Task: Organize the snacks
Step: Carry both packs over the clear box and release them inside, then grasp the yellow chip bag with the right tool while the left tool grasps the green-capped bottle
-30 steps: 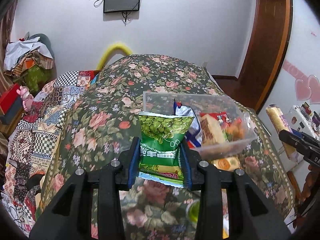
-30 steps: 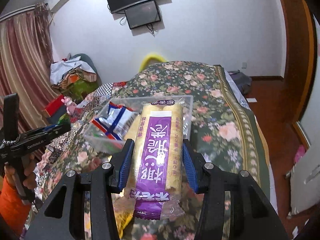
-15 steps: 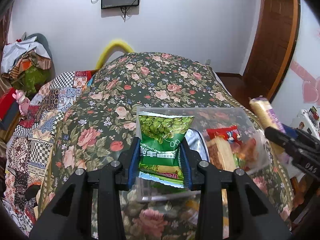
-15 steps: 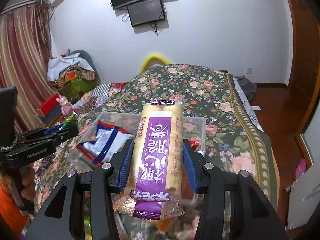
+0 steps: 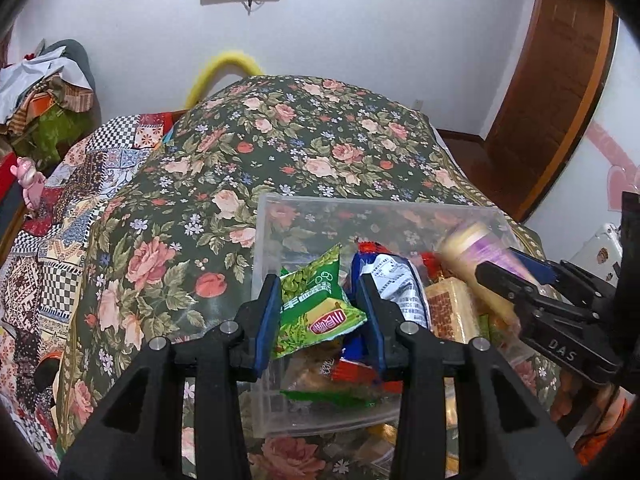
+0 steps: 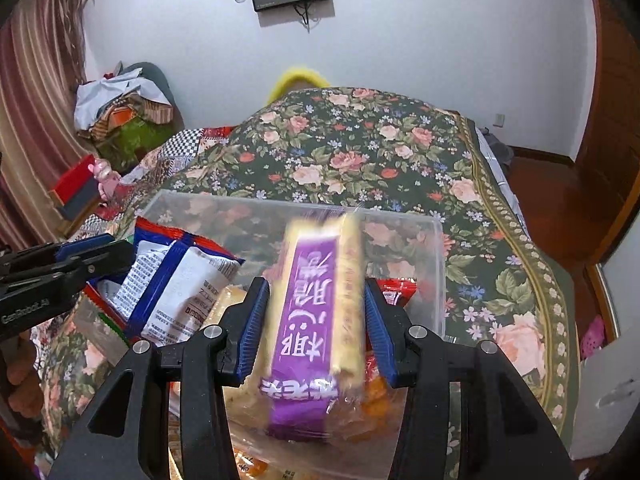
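A clear plastic box (image 5: pixel 360 204) (image 6: pixel 400 220) with several snack packets in it sits on the floral bedspread. My left gripper (image 5: pixel 318 320) (image 6: pixel 112 250) hangs over the box's left part. Its jaws are opening, and the green pea packet (image 5: pixel 316 304) lies tilted and loose between them, red label up. My right gripper (image 6: pixel 316 320) (image 5: pixel 500 264) is over the box's right part, shut on a long yellow packet with a purple band (image 6: pixel 312 300) (image 5: pixel 476 244), which is blurred and twisted. A blue-and-white packet (image 6: pixel 180 280) (image 5: pixel 392 276) stands in the box between the two grippers.
The floral bedspread (image 5: pixel 300 140) stretches far beyond the box. A patchwork quilt (image 5: pixel 60 220) lies to its left. More snack packets (image 5: pixel 380 440) lie in front of the box. A pile of clothes (image 6: pixel 120 112) sits at the far left, a wooden door (image 5: pixel 560 80) at the right.
Both grippers moved forward and down over the box. The green packet tipped over between the left jaws, which stand slightly wider. The long purple packet twisted in the right jaws.
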The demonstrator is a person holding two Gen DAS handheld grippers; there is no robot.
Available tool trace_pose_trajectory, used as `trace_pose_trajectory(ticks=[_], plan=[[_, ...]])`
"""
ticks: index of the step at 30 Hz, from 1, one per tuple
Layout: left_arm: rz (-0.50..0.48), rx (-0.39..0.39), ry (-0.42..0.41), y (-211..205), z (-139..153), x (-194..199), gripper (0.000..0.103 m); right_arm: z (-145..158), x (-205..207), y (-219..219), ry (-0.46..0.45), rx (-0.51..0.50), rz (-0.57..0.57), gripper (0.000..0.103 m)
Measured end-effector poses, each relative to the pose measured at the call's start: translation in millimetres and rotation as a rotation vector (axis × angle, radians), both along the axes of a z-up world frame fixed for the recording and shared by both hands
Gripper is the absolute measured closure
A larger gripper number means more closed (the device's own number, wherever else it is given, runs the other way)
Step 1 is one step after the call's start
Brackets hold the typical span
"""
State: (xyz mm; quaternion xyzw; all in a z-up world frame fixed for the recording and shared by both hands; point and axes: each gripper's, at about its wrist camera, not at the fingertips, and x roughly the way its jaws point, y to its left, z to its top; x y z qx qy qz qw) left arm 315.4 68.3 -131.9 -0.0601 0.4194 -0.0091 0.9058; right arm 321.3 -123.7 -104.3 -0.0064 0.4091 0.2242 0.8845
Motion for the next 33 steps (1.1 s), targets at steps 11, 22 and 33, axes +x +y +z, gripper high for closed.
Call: trace_pose_trajectory(ticks=[11,22,33], plan=[[-0.011,0.027,-0.082,-6,32,-47,0.05,30,-35,-4,-0.069,-0.017,0.041,0.049],[-0.062,0.017,-0.094,-21,29,-133,0.042,38,-105,-21,-0.052,0.037,0.079,0.042],[-0.054,0.017,0.003,-19,-11,-197,0.042,-6,-171,-8,0.099,0.046,0.106,0.018]])
